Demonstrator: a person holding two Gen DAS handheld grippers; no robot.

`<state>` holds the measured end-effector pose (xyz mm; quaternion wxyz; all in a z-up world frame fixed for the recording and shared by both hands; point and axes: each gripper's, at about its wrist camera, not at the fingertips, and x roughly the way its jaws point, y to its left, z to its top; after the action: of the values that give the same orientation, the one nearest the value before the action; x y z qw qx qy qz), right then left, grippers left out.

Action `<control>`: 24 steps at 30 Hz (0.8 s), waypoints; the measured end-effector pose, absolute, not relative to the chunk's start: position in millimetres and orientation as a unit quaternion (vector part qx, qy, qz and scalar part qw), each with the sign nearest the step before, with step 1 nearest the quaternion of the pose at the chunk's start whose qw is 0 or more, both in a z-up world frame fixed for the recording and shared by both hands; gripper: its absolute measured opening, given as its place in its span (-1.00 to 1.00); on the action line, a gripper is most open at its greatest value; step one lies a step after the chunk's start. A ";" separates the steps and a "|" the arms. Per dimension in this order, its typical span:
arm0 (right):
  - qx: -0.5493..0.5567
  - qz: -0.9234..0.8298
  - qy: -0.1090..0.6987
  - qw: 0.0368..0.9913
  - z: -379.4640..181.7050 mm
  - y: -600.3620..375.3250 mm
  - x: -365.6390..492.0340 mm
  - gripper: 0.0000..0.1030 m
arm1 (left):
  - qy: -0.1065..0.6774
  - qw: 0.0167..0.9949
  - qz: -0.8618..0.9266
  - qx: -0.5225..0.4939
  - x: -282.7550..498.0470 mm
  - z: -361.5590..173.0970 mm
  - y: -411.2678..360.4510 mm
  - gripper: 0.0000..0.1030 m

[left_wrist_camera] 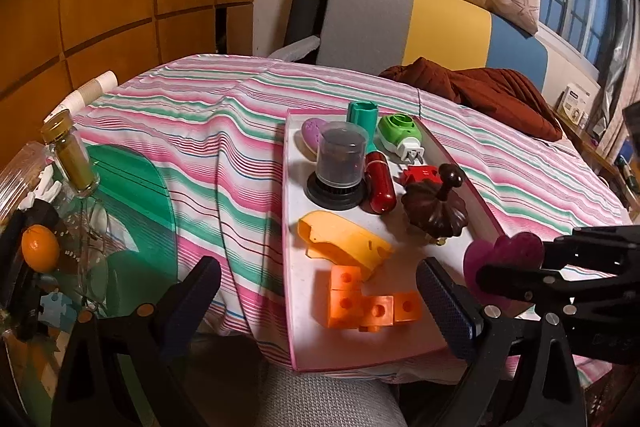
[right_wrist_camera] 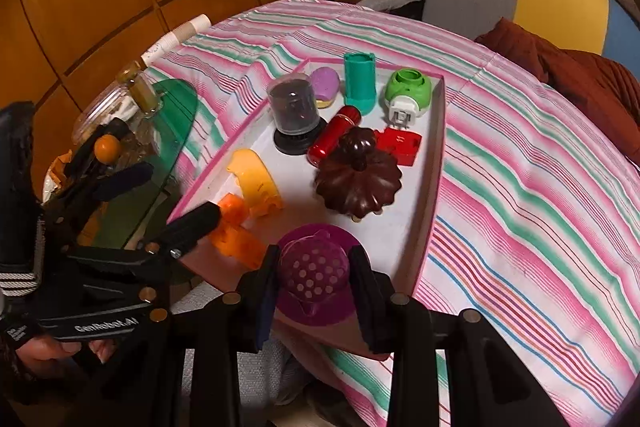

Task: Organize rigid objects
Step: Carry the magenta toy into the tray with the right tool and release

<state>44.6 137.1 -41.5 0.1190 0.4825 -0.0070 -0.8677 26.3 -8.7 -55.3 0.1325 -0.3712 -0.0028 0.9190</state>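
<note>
A white tray with a pink rim [left_wrist_camera: 294,291] [right_wrist_camera: 434,163] lies on the striped cloth. It holds orange blocks [left_wrist_camera: 372,301] [right_wrist_camera: 234,235], a yellow piece [left_wrist_camera: 344,241] [right_wrist_camera: 256,183], a dark brown lid with a knob [left_wrist_camera: 434,209] [right_wrist_camera: 358,183], a red capsule [left_wrist_camera: 380,183] [right_wrist_camera: 334,141], a red block [left_wrist_camera: 420,175] [right_wrist_camera: 402,145], a clear-domed black case [left_wrist_camera: 338,167] [right_wrist_camera: 294,115], a green plug-in [left_wrist_camera: 400,131] [right_wrist_camera: 408,89], a teal tube [left_wrist_camera: 362,117] [right_wrist_camera: 359,79] and a lilac oval [left_wrist_camera: 312,133] [right_wrist_camera: 326,85]. My right gripper [right_wrist_camera: 314,283] is shut on a purple perforated strainer [right_wrist_camera: 316,275] [left_wrist_camera: 504,259] over the tray's near corner. My left gripper [left_wrist_camera: 320,287] is open and empty over the tray's near left edge.
A green glass side table [left_wrist_camera: 132,187] [right_wrist_camera: 172,131] at the left carries a glass jar [left_wrist_camera: 70,157] [right_wrist_camera: 142,91], an orange [left_wrist_camera: 40,247] [right_wrist_camera: 107,147] and clutter. A chair [left_wrist_camera: 368,23] and a brown cloth [left_wrist_camera: 480,91] are behind the tray.
</note>
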 end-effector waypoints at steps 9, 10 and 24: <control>0.466 -0.879 -0.043 0.091 -36.0 157.2 48.9 -0.28 | -0.006 0.113 0.927 -0.358 24.8 -48.4 -11.4 0.99; 0.461 -0.882 -0.046 0.083 -34.2 160.3 50.4 -0.28 | -0.003 0.110 0.927 -0.359 24.1 -47.6 -10.9 0.99; 0.443 -0.895 -0.043 0.034 -21.4 169.4 52.8 0.12 | 0.003 0.079 0.925 -0.371 16.4 -23.0 -5.7 0.99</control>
<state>52.8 169.4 -21.4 0.0335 0.4426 -0.0430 -0.8951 16.4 -5.7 -23.0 0.0787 -0.3712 0.0025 0.9252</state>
